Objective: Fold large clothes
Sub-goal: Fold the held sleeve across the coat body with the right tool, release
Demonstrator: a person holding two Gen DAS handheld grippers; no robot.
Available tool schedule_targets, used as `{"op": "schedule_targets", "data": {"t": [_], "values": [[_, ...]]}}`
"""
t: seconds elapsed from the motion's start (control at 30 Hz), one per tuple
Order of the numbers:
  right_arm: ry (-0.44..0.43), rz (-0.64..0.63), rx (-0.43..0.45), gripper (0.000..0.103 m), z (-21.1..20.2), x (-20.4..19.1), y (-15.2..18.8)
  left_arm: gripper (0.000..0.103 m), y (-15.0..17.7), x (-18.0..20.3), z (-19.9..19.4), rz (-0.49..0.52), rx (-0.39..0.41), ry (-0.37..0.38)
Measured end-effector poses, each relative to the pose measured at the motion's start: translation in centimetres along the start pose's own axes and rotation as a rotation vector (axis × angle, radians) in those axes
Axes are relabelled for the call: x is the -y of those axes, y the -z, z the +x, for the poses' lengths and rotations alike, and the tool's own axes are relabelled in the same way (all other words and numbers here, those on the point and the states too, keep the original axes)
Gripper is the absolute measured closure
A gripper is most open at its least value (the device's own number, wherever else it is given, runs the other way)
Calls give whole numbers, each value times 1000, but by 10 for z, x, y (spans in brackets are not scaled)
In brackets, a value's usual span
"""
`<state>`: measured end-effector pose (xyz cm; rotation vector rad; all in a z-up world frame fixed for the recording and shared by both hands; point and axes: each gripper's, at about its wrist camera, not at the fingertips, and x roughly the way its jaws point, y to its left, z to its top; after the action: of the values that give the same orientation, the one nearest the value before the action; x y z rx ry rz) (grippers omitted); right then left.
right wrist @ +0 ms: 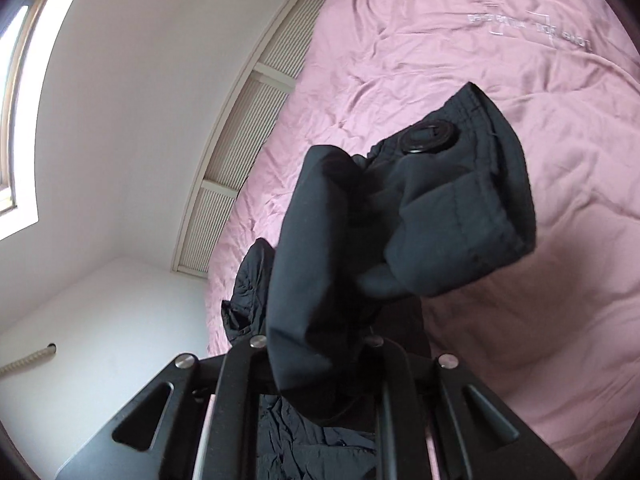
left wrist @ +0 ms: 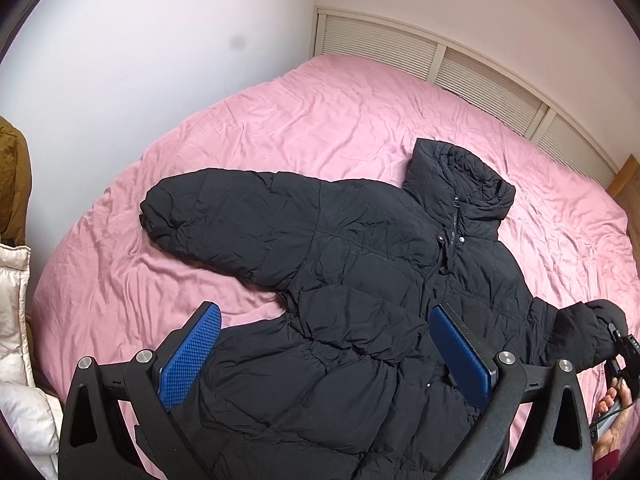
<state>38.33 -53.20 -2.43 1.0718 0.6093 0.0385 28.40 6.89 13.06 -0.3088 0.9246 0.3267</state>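
A black hooded puffer jacket (left wrist: pixel 360 272) lies front up on the pink bed (left wrist: pixel 280 128), its left sleeve spread out to the left. My left gripper (left wrist: pixel 326 356) is open and empty, hovering over the jacket's lower body. My right gripper (right wrist: pixel 320 344) is shut on the jacket's right sleeve cuff (right wrist: pixel 420 216), which bunches up between the fingers with a round black snap button showing. In the left wrist view the right gripper (left wrist: pixel 618 344) holds that sleeve end at the far right.
A slatted headboard (left wrist: pixel 460 76) runs along the bed's far edge. White walls stand behind. White and brown bedding or clothes (left wrist: pixel 16 320) are piled at the left edge. A window (right wrist: pixel 20 92) is at the upper left.
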Motion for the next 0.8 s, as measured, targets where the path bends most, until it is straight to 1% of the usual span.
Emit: {"op": "schedule_targets", "data": {"t": [0.17, 0.27, 0.43, 0.53, 0.6, 0.67, 0.8], "values": [[-54, -145, -104, 89, 26, -65, 31, 1, -6, -20, -1, -22, 34, 21], [-67, -222, -161, 89, 42, -100, 59, 1, -11, -30, 6, -18, 35, 41], [-62, -338, -257, 89, 68, -141, 115, 1, -19, -47, 15, 11, 40, 80], [-42, -404, -322, 89, 81, -155, 158, 1, -28, -56, 23, 35, 36, 82], [-18, -434, -363, 89, 90, -157, 182, 1, -33, -63, 28, 46, 30, 80], [11, -452, -399, 89, 97, -152, 202, 1, -38, -70, 34, 48, 18, 85], [97, -501, -459, 89, 104, -139, 242, 1, -42, -81, 44, 62, 16, 82]]}}
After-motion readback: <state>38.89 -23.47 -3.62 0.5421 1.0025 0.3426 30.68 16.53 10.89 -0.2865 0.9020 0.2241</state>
